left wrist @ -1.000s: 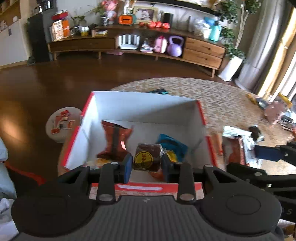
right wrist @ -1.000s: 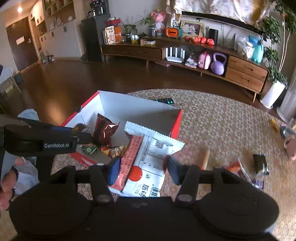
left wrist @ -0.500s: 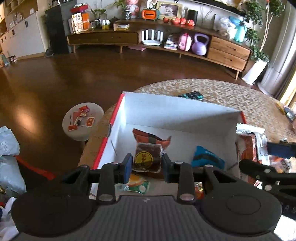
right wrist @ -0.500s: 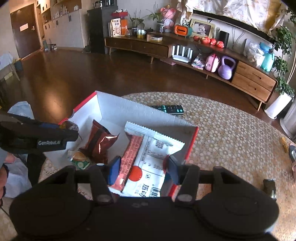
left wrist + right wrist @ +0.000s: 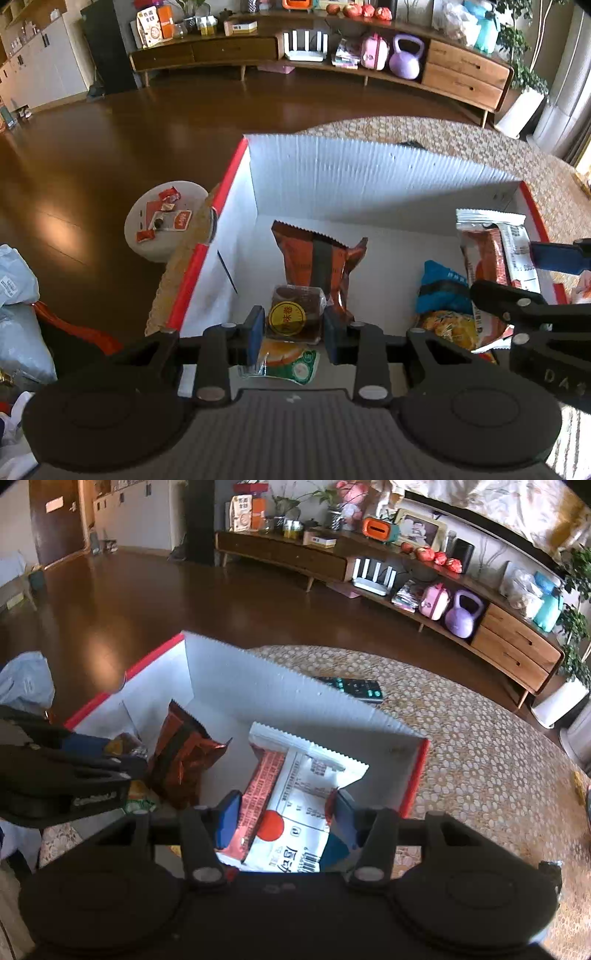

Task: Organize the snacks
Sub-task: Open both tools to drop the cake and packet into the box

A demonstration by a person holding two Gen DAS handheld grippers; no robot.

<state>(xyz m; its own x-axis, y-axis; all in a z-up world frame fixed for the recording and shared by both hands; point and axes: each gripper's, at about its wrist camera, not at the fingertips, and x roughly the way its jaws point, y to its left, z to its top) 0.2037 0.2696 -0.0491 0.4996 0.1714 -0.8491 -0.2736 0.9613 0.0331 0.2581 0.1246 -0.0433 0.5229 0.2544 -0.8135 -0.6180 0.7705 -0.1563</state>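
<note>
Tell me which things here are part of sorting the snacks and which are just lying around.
Part of the job: white box; small brown cake pack in the left gripper; white and red packet in the right gripper; brown foil bag; blue packet.

Lying about: remote control; purple kettlebell; round stool.

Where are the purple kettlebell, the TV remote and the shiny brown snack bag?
purple kettlebell (image 5: 461,618), right wrist view, its round body.
TV remote (image 5: 354,687), right wrist view, its buttons.
shiny brown snack bag (image 5: 317,258), left wrist view, its middle.
</note>
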